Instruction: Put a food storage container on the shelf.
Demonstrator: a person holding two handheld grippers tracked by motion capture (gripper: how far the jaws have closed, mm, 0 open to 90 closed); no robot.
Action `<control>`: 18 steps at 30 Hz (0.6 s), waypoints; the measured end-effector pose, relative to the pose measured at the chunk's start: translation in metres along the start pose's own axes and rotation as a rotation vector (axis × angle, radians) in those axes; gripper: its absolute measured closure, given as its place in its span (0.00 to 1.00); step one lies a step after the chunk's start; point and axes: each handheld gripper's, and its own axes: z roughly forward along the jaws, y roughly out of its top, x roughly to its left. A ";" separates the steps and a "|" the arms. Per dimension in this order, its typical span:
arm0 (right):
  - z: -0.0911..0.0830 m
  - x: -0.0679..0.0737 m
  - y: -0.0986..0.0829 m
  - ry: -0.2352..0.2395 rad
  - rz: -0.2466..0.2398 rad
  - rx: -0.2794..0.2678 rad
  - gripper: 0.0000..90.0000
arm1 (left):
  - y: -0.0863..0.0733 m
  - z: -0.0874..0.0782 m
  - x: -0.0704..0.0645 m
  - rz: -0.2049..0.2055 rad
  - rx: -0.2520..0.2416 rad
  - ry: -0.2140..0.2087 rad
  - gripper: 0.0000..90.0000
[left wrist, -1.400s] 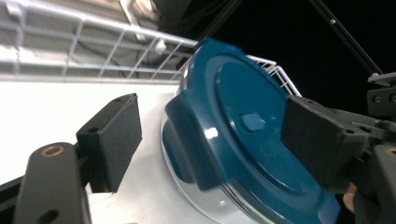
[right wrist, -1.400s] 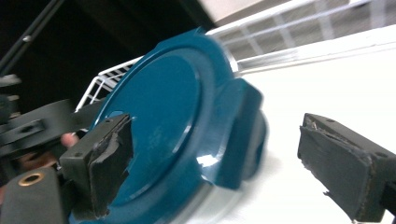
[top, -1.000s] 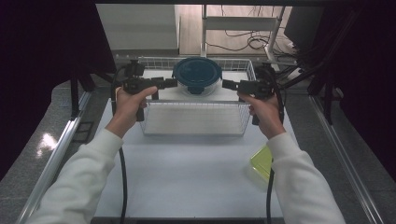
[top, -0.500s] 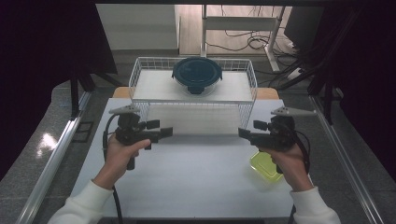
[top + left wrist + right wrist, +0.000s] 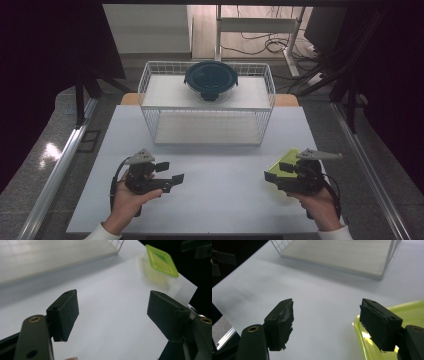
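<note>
Both claws sit low near the front edge of the white bench (image 5: 215, 200), each spread wide with nothing between the jaws. The right claw (image 5: 275, 176) hovers right at the lime-green container (image 5: 281, 165), which lies on the bench's right side, partly hidden under that claw from above; in the right gripper view its rim (image 5: 387, 345) runs just beside one jaw. The left claw (image 5: 167, 172) is well apart from it, and sees it across the bench (image 5: 161, 260).

It looks like thin moulded plastic — light, a little springy, smooth and probably slippery. I'd guess it would skate across the bench if nudged sideways rather than gripped. The rim looks like the sensible place to pinch, one jaw inside the wall and one outside (squeezing across the whole body would likely flex it).

Farther back, a round dark-lidded bowl (image 5: 211, 79) rests on top of the white wire rack (image 5: 150, 107) — untouched by either claw.
</note>
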 end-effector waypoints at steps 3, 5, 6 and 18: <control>0.002 -0.002 -0.007 -0.005 0.007 0.015 0.30 | -0.005 0.004 0.000 0.013 0.018 0.019 0.28; 0.004 -0.001 -0.009 -0.006 0.007 0.027 0.31 | -0.005 0.006 0.000 0.018 0.022 0.023 0.28; 0.005 -0.001 -0.009 -0.009 0.002 0.031 0.31 | -0.006 0.008 0.000 0.030 0.030 0.034 0.28; 0.002 -0.009 -0.006 -0.024 0.014 0.025 0.37 | -0.010 0.013 0.008 0.054 0.041 0.050 0.28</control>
